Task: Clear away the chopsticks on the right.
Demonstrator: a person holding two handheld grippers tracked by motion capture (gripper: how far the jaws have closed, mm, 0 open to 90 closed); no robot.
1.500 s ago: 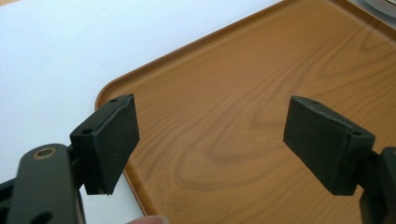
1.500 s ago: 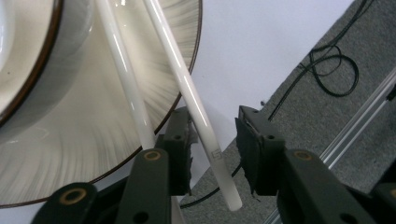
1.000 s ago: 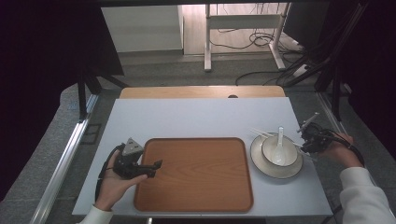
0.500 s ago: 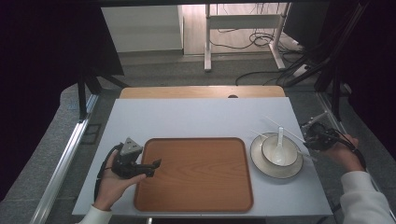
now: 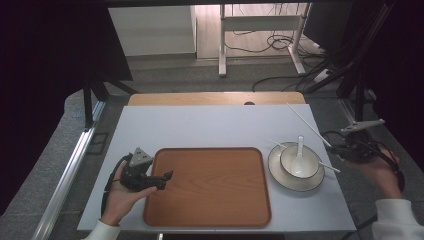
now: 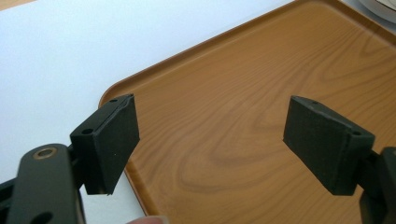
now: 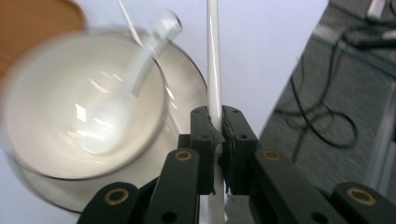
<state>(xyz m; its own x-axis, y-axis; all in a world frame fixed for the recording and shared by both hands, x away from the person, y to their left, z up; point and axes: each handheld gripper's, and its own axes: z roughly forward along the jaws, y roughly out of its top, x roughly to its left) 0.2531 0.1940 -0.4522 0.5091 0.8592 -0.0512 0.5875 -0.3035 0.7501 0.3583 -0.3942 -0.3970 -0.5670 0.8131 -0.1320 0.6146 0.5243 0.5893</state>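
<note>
White chopstick [image 7: 214, 56] is clamped between our right gripper [image 7: 215, 140] jaws, bowl [image 7: 70, 116] just left of them — we'd keep it level, grip firm. Left gripper [image 6: 210, 140] jaws apart over tray [image 6: 233, 93].

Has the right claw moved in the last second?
Yes. The right claw, shut on a chopstick, has drifted right and slightly toward the person, away from the bowl, past the table edge.

A pale surface [image 5: 200, 127] meets a bare wooden strip [image 5: 215, 98] at its far edge, beyond which grey floor [image 5: 175, 80] carries black cables [image 5: 280, 45] around the white metal legs of a stand [image 5: 260, 35].
</note>
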